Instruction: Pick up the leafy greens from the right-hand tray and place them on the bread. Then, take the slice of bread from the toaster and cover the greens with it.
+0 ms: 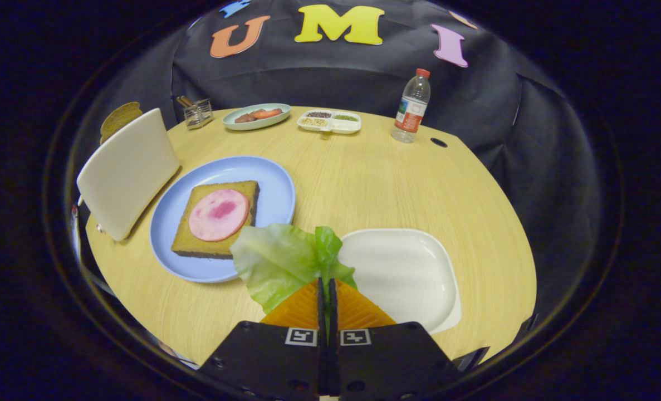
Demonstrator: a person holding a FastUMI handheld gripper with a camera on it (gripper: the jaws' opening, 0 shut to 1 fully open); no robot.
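**Table stock, with greens in your grip**

Gripper view. You have before you a round wooden table (375,178). To the left stands a white toaster (127,172), with a slice of bread (120,118) showing behind its top. Beside it lies a blue plate (274,189) bearing brown bread (196,242) topped by a round pink slice of meat (219,214). Far side, near the wall: a small glass holder (198,113), a pale green dish (233,120) with food, a white divided tray (330,125) of seeds, a water bottle (412,106) and a dark hole (438,142) in the tabletop. The white tray (402,273) lies just right of your fingers.

Your gripper (327,289) is closed, both fingers pinching the leafy greens (280,259). The leaf spreads ahead and to the left of the fingertips, overlapping the blue plate's near rim, close by the bread's near corner.
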